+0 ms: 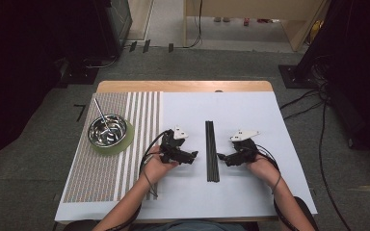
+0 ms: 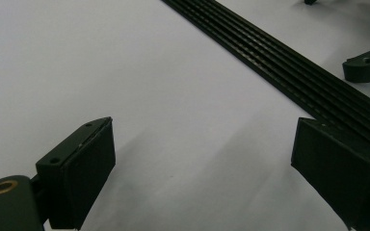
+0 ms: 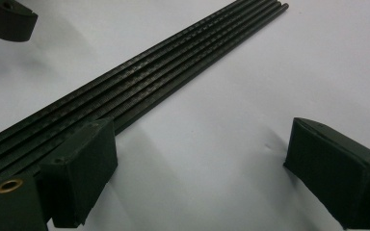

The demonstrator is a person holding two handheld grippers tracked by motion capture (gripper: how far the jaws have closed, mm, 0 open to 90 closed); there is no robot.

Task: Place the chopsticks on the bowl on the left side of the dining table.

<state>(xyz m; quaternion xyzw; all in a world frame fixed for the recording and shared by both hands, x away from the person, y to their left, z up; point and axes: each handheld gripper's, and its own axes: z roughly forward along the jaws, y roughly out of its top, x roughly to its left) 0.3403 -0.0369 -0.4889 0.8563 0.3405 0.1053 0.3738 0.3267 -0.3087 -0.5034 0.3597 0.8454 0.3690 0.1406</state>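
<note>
A bundle of several thin black rods (image 1: 212, 150) lies side by side on the white sheet, running away from the person. The rods (image 2: 289, 72) cross the left gripper view toward its right, and the rods (image 3: 139, 82) pass the left jaw in the right gripper view. My left gripper (image 1: 196, 155) rests just left of the bundle, open, nothing between its jaws. My right gripper (image 1: 220, 157) sits just right of the bundle, also open and empty. Both point inward at the rods. In its own view the left gripper (image 2: 202, 168) hovers over bare sheet; so does the right gripper (image 3: 200, 168).
A steel bowl (image 1: 107, 130) with a metal stick leaning in it stands on a round green mat (image 1: 125, 143) at the left, on a striped placemat (image 1: 101, 173). The white sheet (image 1: 250, 192) covers the rest of the wooden table (image 1: 183, 86).
</note>
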